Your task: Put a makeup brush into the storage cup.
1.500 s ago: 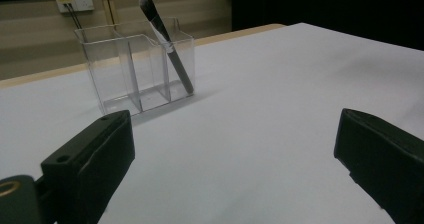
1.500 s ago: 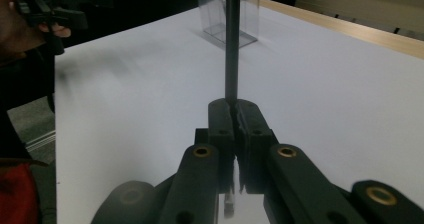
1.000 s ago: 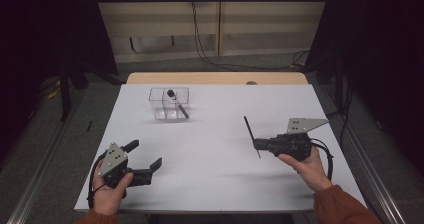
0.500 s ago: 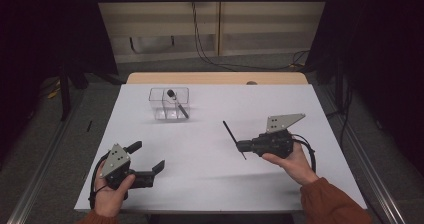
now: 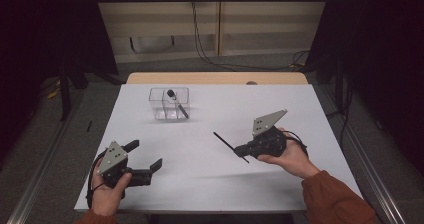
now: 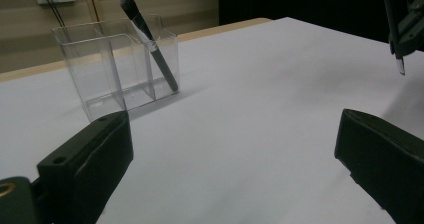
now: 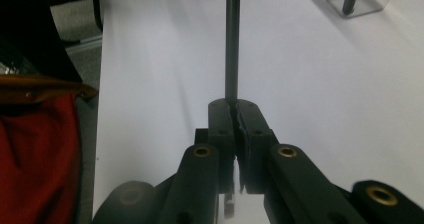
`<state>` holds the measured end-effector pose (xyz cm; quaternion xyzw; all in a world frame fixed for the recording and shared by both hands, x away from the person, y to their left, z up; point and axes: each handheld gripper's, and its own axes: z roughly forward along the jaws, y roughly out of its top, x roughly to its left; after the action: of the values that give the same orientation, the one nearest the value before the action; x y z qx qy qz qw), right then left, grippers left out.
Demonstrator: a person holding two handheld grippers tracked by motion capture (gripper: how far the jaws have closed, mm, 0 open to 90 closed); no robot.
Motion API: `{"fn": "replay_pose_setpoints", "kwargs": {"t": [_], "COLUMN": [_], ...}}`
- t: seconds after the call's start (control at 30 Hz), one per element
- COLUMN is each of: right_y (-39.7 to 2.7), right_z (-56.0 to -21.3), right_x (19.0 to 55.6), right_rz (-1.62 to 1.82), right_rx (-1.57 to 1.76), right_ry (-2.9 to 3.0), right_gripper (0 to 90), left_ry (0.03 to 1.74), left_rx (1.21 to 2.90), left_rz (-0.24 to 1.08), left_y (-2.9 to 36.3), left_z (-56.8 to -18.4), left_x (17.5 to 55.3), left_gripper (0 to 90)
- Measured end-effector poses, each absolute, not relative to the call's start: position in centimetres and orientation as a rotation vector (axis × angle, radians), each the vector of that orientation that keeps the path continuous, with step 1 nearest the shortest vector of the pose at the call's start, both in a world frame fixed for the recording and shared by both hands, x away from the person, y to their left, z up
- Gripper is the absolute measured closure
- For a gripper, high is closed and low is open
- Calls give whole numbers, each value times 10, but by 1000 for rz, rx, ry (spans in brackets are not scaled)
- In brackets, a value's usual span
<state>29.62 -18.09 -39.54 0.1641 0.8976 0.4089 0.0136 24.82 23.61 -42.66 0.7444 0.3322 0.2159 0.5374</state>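
Now right tongs (image 5: 241, 152) clamp thin black stick (image 5: 224, 141).

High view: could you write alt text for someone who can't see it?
Seen from above, a person's right tool is clamped on a thin black stick above a white table. The left tool rests open near the table's front left corner. A clear plastic holder farther back holds a dark brush leaning inside.
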Motion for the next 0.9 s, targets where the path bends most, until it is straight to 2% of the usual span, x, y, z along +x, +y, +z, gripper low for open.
{"fn": "replay_pose_setpoints", "kwargs": {"t": [0.47,0.57,0.77,0.9], "right_y": [-163,-157,-150,-150], "right_z": [-397,-396,-399,-399], "right_x": [298,298,297,297], "right_rz": [923,841,592,564], "right_rx": [364,321,280,288], "right_ry": [2975,3018,3064,3077], "right_gripper": [869,869,869,869], "left_ry": [756,738,684,671], "left_rx": [1816,1832,1890,1908], "left_rz": [443,460,414,413], "left_y": [230,227,220,218], "left_z": [-421,-417,-410,-406], "left_x": [251,253,254,255], "left_gripper": [19,19,19,20]}}
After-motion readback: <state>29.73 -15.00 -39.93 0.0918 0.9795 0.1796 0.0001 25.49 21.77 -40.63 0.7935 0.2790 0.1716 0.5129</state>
